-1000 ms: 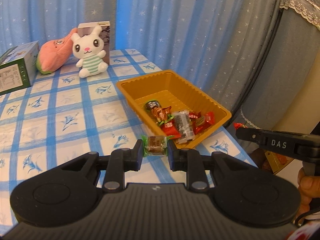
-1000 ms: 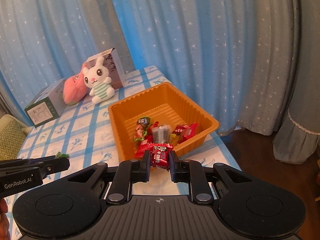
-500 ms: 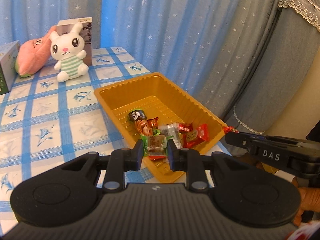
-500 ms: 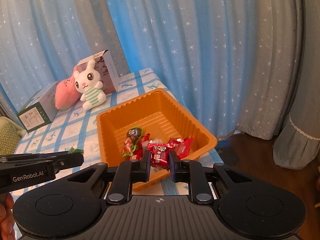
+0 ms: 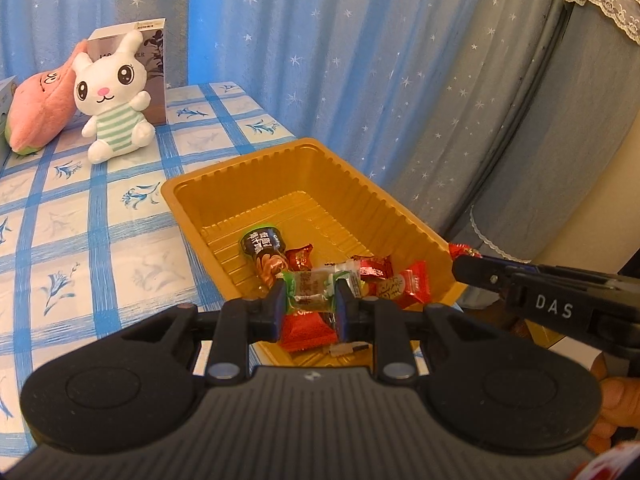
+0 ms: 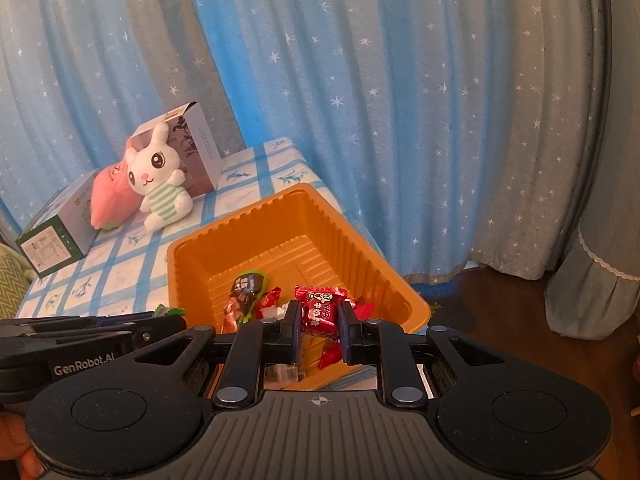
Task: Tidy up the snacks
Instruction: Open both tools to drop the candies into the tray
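Note:
An orange plastic tray [image 5: 400, 216] sits at the table's right edge and holds several wrapped snacks [image 5: 376, 270]; it also shows in the right wrist view [image 6: 352, 248]. My left gripper [image 5: 309, 300] is shut on a green-ended clear candy [image 5: 308, 290] and holds it above the tray's near end. My right gripper [image 6: 319, 322] is shut on a red wrapped candy [image 6: 319, 310] over the tray's near right part. The right gripper's tip shows at the right of the left wrist view [image 5: 480, 270], and the left gripper's tip at the left of the right wrist view [image 6: 168, 320].
A white bunny plush [image 5: 116, 100], a pink plush [image 5: 40, 112] and a grey box [image 5: 154, 60] stand at the table's back. A green-white carton [image 6: 56, 236] lies at the back left. Blue star curtains hang behind. The table edge drops off right of the tray.
Both grippers have moved forward with their candies, from the tray's near side to above the tray's near end. Both stay shut.

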`<state>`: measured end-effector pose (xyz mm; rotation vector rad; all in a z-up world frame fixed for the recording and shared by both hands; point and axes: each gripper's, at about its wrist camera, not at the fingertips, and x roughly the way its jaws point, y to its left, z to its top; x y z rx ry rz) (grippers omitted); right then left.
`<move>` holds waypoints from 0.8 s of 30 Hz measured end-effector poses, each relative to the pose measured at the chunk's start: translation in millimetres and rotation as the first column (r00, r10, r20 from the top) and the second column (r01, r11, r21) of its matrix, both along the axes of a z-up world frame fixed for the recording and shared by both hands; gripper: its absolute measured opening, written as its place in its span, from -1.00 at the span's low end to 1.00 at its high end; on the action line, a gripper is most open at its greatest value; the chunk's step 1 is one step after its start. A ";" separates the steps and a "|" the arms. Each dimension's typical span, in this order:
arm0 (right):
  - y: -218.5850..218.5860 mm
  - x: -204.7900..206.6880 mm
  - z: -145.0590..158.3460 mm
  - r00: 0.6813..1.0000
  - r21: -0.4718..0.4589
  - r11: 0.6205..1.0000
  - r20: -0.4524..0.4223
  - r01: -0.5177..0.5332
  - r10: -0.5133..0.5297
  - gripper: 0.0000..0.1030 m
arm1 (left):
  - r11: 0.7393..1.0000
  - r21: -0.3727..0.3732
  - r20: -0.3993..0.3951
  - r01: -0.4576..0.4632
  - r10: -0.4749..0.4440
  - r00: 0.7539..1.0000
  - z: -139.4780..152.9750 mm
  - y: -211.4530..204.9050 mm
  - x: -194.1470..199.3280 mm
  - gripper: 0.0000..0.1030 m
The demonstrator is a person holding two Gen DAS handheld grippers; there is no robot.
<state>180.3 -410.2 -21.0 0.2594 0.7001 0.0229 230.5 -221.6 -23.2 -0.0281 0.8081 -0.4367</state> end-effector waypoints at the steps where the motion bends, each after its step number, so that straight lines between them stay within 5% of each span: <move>1: -0.8 1.2 -0.6 1.000 0.000 1.000 -0.001 0.001 -0.001 -0.63 | 1.000 -0.004 -0.002 0.001 -0.001 1.000 -1.3 -1.2 1.9 -0.56; 3: -2.5 2.4 -1.5 1.000 0.002 1.000 -0.003 0.003 -0.003 -0.63 | 1.000 -0.022 -0.003 0.015 -0.015 1.000 -4.5 -2.7 4.8 -0.53; 5: -4.3 2.8 -1.9 1.000 0.005 1.000 -0.005 0.004 -0.004 -0.63 | 1.000 -0.019 -0.006 0.017 -0.017 1.000 -7.2 -3.1 6.0 -0.28; 24: -0.3 -4.2 0.5 1.000 0.031 0.999 -0.007 -0.005 0.005 -0.63 | 0.996 0.011 -0.039 -0.085 0.085 0.996 -15.1 40.0 -23.7 -0.15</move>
